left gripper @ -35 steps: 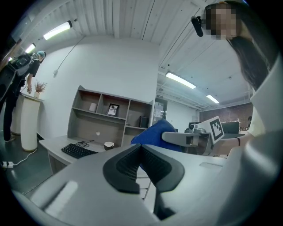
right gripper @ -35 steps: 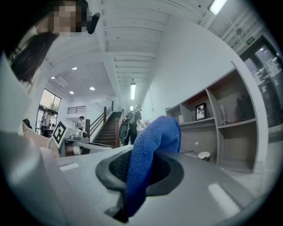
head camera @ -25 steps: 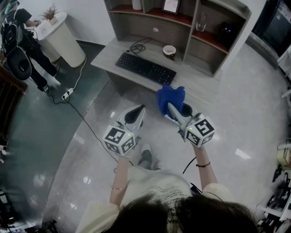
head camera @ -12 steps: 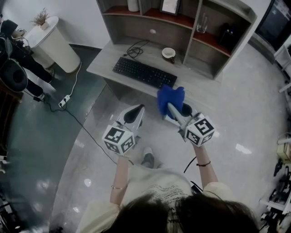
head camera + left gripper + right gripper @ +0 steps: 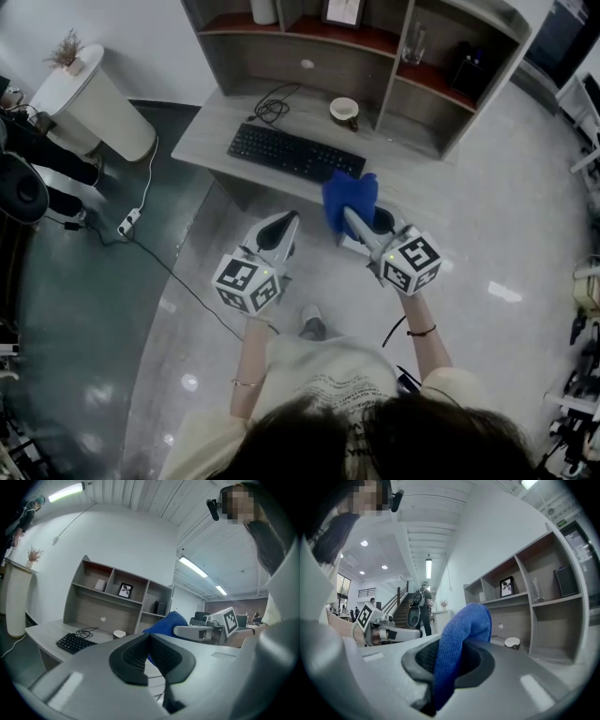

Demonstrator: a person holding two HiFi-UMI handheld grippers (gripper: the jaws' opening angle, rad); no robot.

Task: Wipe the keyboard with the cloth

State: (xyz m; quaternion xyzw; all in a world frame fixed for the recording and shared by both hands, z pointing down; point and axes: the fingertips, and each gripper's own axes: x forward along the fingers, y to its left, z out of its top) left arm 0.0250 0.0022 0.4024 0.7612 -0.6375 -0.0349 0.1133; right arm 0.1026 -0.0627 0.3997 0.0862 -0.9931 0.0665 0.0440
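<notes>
A black keyboard [image 5: 293, 153] lies along the front of the grey desk [image 5: 214, 127]; it also shows low at the left as the keyboard [image 5: 74, 642] in the left gripper view. My right gripper [image 5: 357, 223] is shut on a blue cloth [image 5: 349, 198], which sticks up from its jaws just short of the desk's front edge. The cloth [image 5: 459, 648] fills the middle of the right gripper view. My left gripper [image 5: 279, 229] hangs beside it over the floor, shut with nothing in it. The blue cloth [image 5: 164, 623] shows past the left gripper's jaws.
A white cup [image 5: 345, 109] and a coiled black cable [image 5: 271, 106] sit on the desk behind the keyboard. A shelf unit [image 5: 375, 42] rises at the desk's back. A white round stand [image 5: 92, 103] and a floor cable [image 5: 150, 244] lie at the left, near a person [image 5: 23, 164].
The view has drawn closer to the desk; both grippers keep their pose, the cloth still held in the right one.
</notes>
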